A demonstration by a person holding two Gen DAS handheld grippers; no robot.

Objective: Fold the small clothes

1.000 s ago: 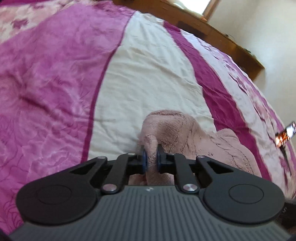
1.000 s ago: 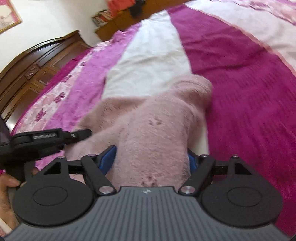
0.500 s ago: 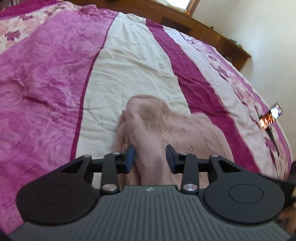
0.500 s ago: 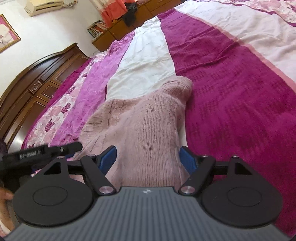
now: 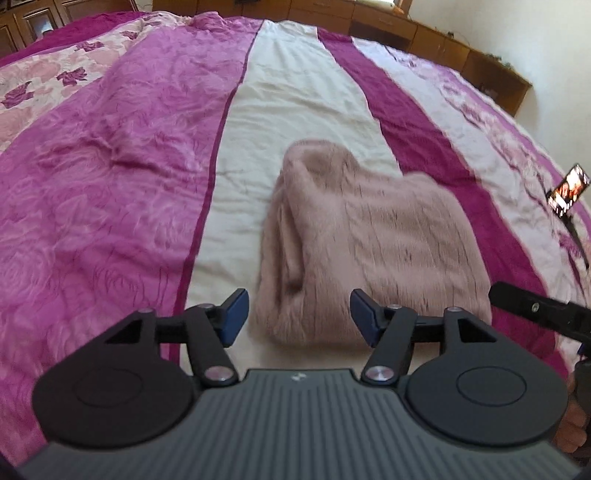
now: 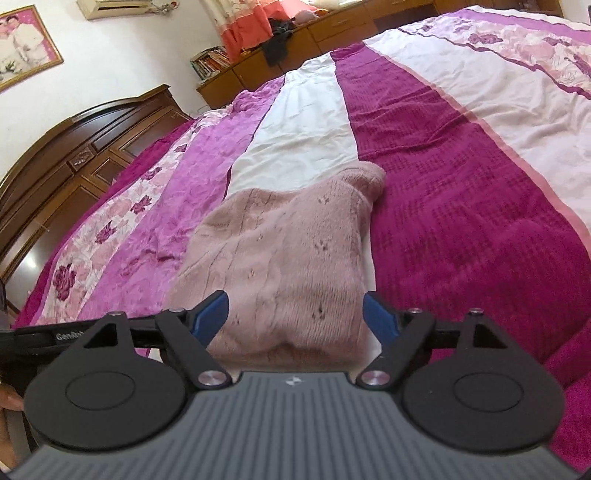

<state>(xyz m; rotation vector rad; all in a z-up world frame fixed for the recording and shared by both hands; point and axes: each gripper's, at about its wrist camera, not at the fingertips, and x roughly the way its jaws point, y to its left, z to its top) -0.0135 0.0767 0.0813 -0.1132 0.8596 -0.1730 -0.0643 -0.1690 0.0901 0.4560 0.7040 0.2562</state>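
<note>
A folded pink sweater [image 5: 373,243] was laid on the bed [image 5: 110,177], away from its edges. The jaws of both grippers, left [image 5: 299,314] and right [image 6: 295,314], were spread wide, nothing gripped.

bed [image 5: 110,155]: magenta, pink, cream striped cover | on it: folded pink knit garment [image 5: 369,243]

Home bedroom. Large bed with magenta, cream and floral-striped bedspread [image 6: 461,192]; carved dark wooden headboard [image 6: 85,147]; low wooden cabinets [image 5: 424,37] along wall; shelved books [image 6: 210,62]; framed portrait [image 6: 22,44]; wall-mounted air conditioner [image 6: 118,7].
</note>
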